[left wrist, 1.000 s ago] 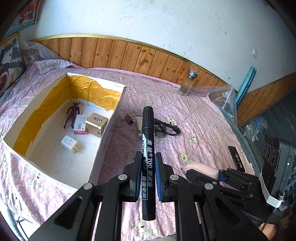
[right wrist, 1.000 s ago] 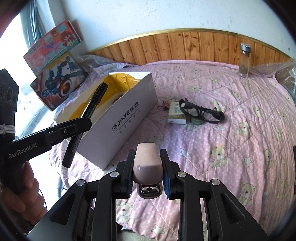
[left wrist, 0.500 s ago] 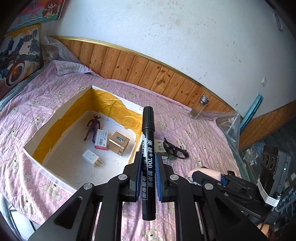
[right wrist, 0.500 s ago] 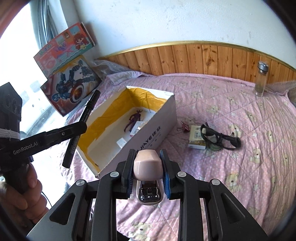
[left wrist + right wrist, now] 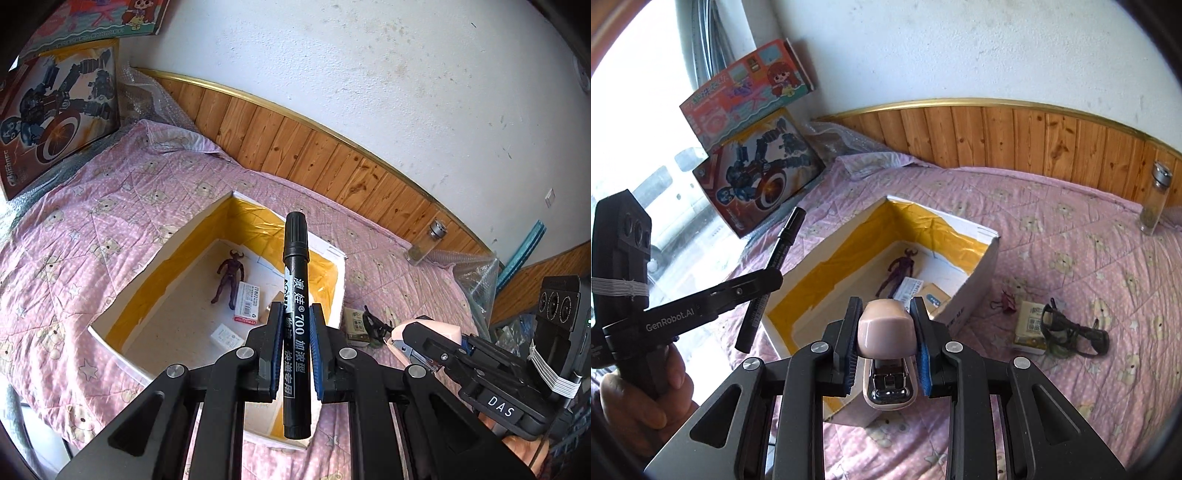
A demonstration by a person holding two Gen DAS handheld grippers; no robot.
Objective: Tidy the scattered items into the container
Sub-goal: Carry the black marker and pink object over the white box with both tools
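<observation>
Left gripper [image 5: 294,350] jaws pinch a black marker [image 5: 295,325] upright; right gripper [image 5: 886,347] jaws clamp a pink stapler [image 5: 886,354], both above the yellow-lined white box [image 5: 982,266] on the pink bed [image 5: 1089,258], wood-panelled wall [image 5: 1015,140] far behind.

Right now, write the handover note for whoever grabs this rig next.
Left gripper: shut on the black marker, held over the box.
Right gripper: shut on the pink stapler, near the box's front edge.
Already in the box: a dark figurine, a small white carton, a brown carton and a white plug.
Left to do: drop the marker and the stapler in, then collect what lies on the bedspread beside the box: binder clip, tissue pack, glasses.
</observation>
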